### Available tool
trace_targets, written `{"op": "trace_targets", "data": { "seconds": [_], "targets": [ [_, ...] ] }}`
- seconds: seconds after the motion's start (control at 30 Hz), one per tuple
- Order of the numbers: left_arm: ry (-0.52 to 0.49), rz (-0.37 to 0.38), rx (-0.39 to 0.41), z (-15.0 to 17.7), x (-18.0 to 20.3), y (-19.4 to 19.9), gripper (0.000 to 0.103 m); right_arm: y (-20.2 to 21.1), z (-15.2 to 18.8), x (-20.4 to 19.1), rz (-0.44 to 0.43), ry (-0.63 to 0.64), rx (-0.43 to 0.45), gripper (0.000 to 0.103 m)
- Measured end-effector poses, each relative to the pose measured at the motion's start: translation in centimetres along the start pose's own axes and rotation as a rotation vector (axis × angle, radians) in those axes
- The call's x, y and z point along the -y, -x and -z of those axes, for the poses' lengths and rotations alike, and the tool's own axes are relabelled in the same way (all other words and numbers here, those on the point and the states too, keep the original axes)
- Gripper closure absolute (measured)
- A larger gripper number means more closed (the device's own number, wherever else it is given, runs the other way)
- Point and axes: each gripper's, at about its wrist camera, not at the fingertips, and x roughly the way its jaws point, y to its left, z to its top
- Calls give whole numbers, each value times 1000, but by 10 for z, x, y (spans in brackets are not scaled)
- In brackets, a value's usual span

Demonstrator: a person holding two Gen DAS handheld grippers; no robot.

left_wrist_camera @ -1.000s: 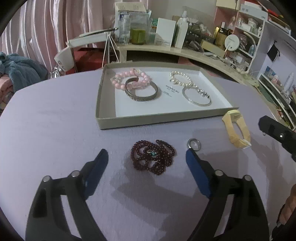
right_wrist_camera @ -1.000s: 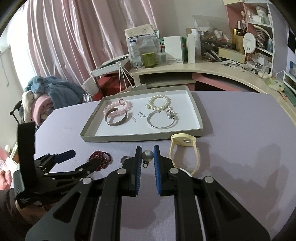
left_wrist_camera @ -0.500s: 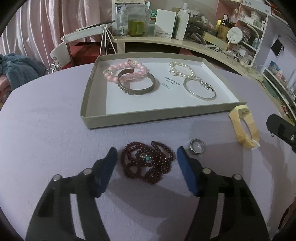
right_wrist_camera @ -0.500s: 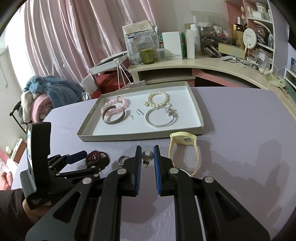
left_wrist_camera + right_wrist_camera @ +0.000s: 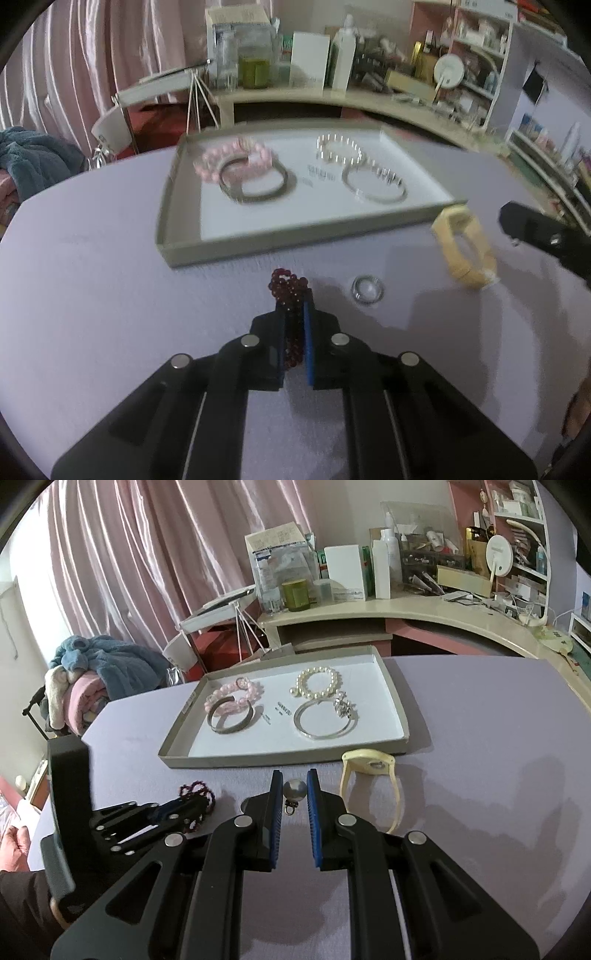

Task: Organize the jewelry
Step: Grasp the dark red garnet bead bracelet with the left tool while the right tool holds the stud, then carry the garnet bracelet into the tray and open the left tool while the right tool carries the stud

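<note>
A dark red bead bracelet point(image 5: 290, 286) is bunched upright between the blue pads of my left gripper point(image 5: 294, 308), which is shut on it on the lilac table. The same bracelet point(image 5: 199, 794) pokes out of the left gripper point(image 5: 177, 808) in the right wrist view. My right gripper point(image 5: 295, 784) is shut on a small silver ball pendant point(image 5: 294, 789). Beyond both stands the grey tray point(image 5: 280, 760), holding a pink bead bracelet point(image 5: 236, 692), a silver cuff point(image 5: 231, 720), a pearl bracelet point(image 5: 317, 683) and a thin silver bangle point(image 5: 325, 720).
A silver ring point(image 5: 366, 290) lies right of the red bracelet. A cream watch band point(image 5: 369, 771) sits by the tray's front right corner. A cluttered curved desk point(image 5: 406, 609) stands behind the table, and a pile of clothes point(image 5: 92, 679) lies at the left.
My left gripper's jaws have closed from wide open onto the red bead bracelet, squeezing it into an upright bunch. The right gripper has kept still with the pendant.
</note>
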Motion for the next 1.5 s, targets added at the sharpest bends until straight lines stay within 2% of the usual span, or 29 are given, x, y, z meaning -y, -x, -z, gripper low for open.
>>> {"op": "trace_targets", "data": {
  "seconds": [0.37, 0.6, 0.93, 1.27, 1.5],
  "targets": [
    [109, 80, 210, -70, -36, 81, 95, 12, -22, 4, -13, -17, 75, 90],
    [105, 57, 296, -102, -41, 105, 95, 12, -27, 7, -15, -15, 89, 90],
    [123, 96, 266, -106, -38, 92, 95, 8, -33, 9, -14, -13, 91, 90],
    [172, 146, 197, -113, -37, 45, 95, -1, -30, 15, -10, -25, 65, 90],
    [151, 143, 173, -111, -32, 23, 95, -11, -30, 21, 3, -41, 47, 89]
  ]
}}
